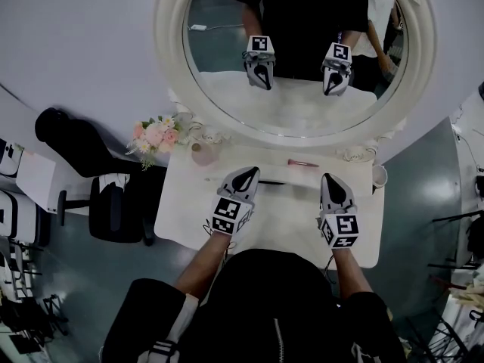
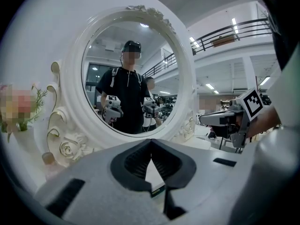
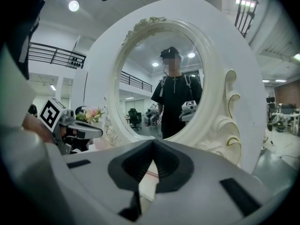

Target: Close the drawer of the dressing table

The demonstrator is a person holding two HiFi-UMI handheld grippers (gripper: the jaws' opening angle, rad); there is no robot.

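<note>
Drawer hides below the table's [image 1: 185,206] near edge, under the person's body; probably rigid and easy-sliding, best pushed squarely at its front's middle. Left claw [image 1: 248,175] and right claw [image 1: 330,180] hover over the table, both clenched, empty.

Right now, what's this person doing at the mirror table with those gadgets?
A person is at a white dressing table with a round mirror, holding a two-jaw gripper in each hand. The left gripper and right gripper are both shut and empty, held side by side above the tabletop. No open drawer shows in these views.
</note>
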